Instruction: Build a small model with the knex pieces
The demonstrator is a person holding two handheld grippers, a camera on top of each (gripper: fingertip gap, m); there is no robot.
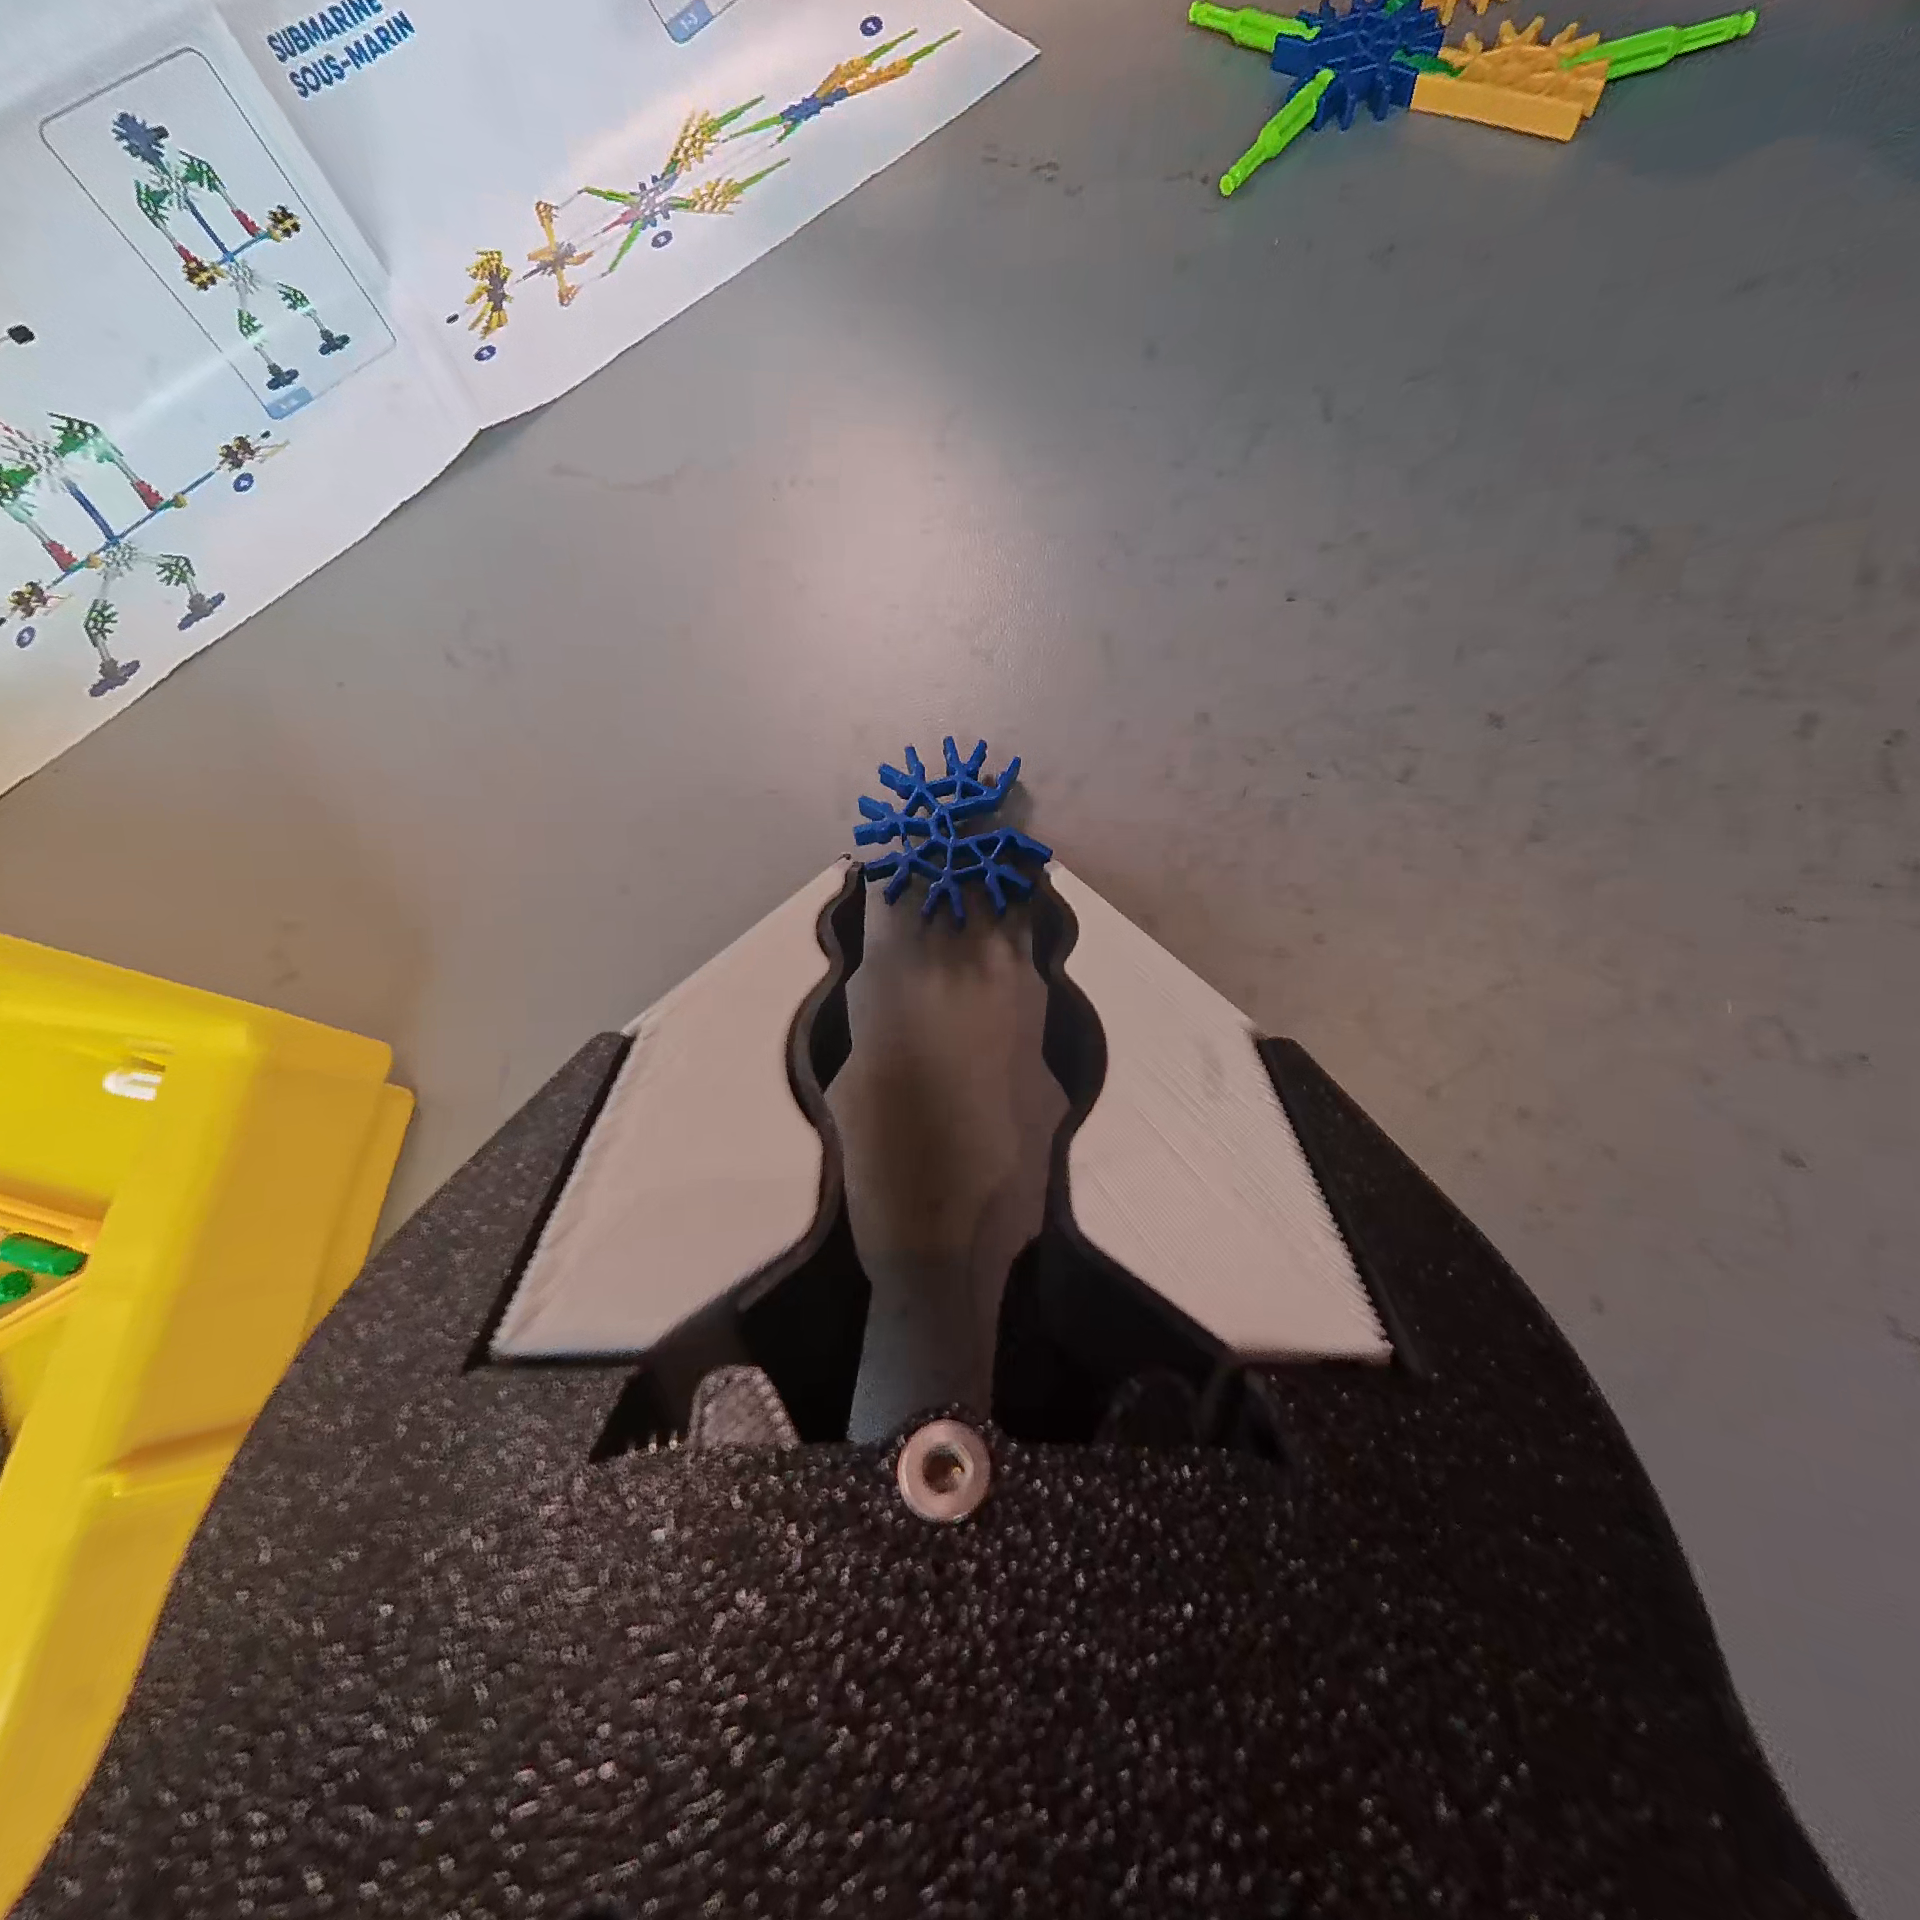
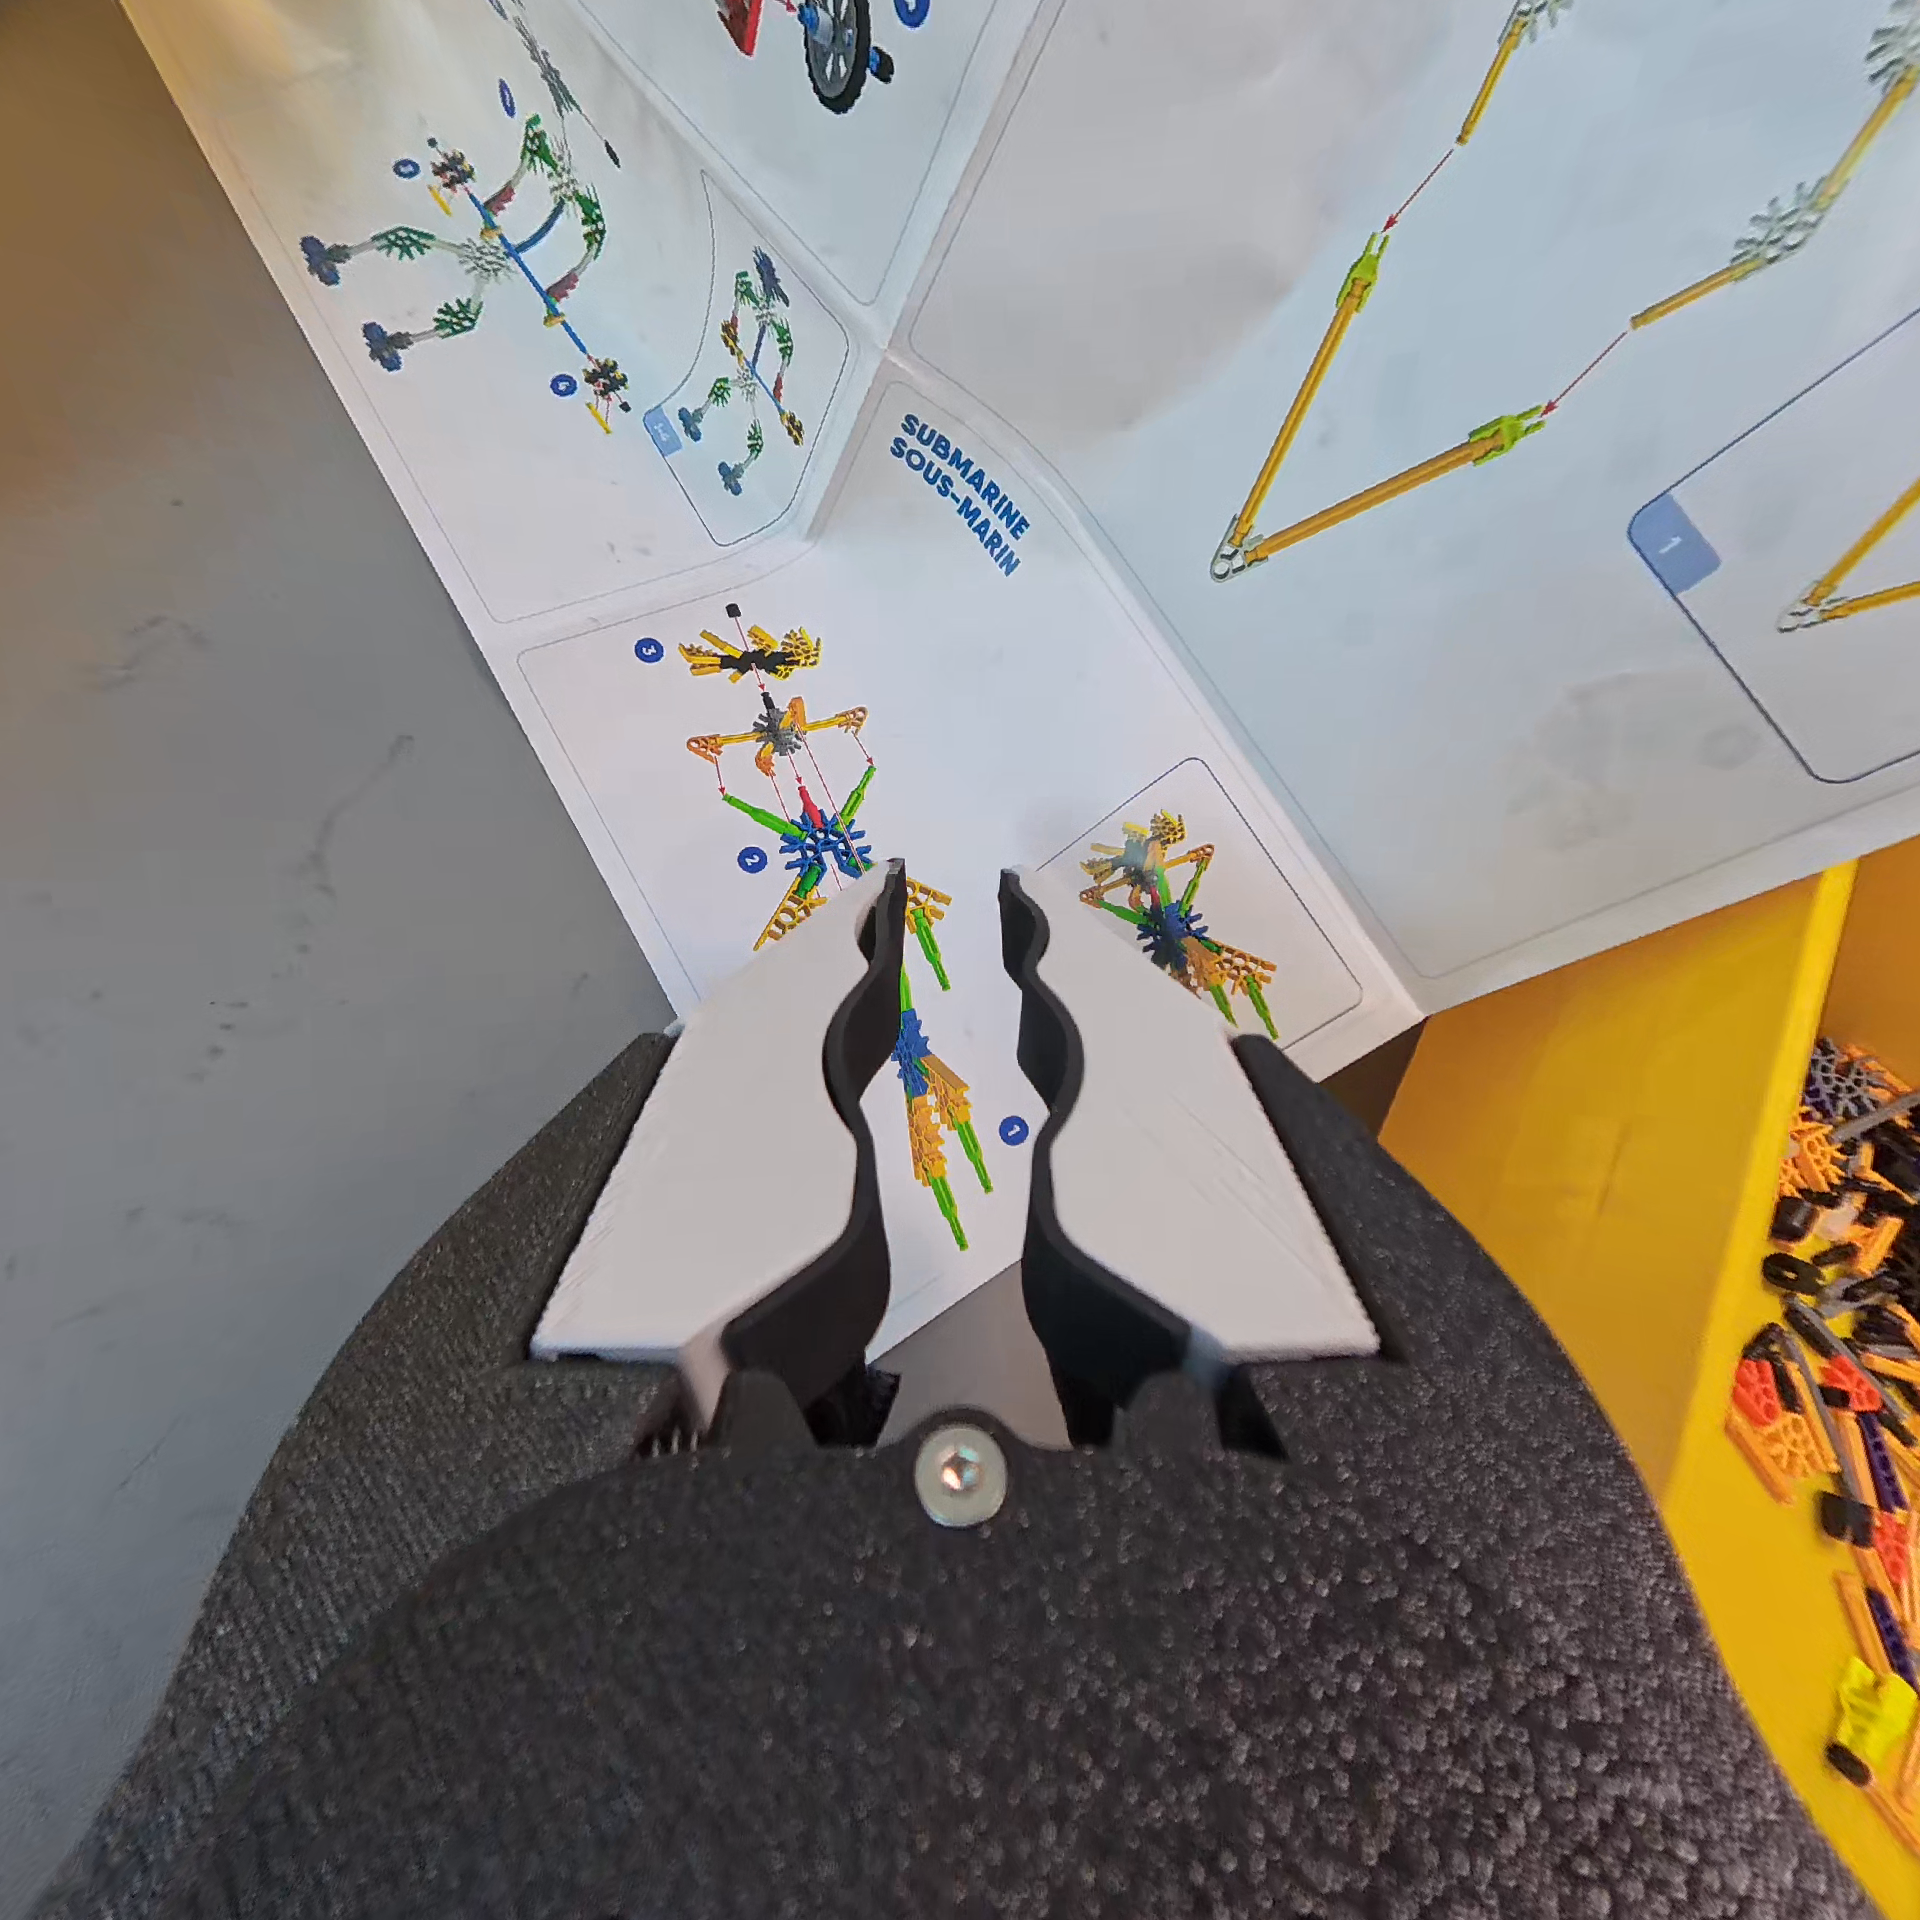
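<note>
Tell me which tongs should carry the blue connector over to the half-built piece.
Left, probably. The left tongs already pinch the blue connector, and the half-built piece lies ahead. The right tongs hang open over the instruction sheet.

left tool (image 1: 951, 868): jaws narrowed, apparently clamped | right tool (image 2: 948, 878): jaws parted, empty

The right hand-held gripper (image 2: 948, 878) hangs over a printed instruction sheet (image 2: 1143, 644) lying on the grey desk (image 2: 260, 831), its fingers apart with nothing between them. Just to its right, a yellow bin (image 2: 1579, 1143) holds a heap of orange, black and grey construction-toy pieces (image 2: 1839, 1351).
</note>
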